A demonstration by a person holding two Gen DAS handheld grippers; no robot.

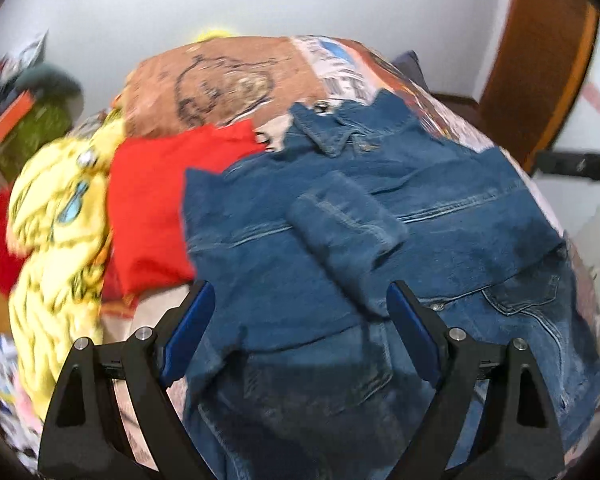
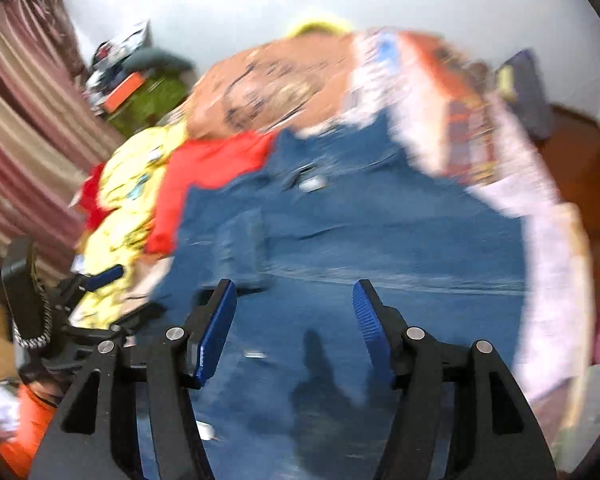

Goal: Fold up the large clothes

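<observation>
A blue denim jacket lies spread on the bed with its collar at the far end, and one sleeve is folded across it. My left gripper hangs over the jacket's near left part, jaws wide open with nothing between the pads. In the blurred right wrist view the same jacket fills the middle. My right gripper stands over it with its blue pads apart and only the flat denim below them. The left gripper's blue pad shows at the left edge.
A red garment and a yellow patterned one lie left of the jacket on the printed bed cover. A wooden door frame stands at the right. Striped curtains and a cluttered green shelf are at the left.
</observation>
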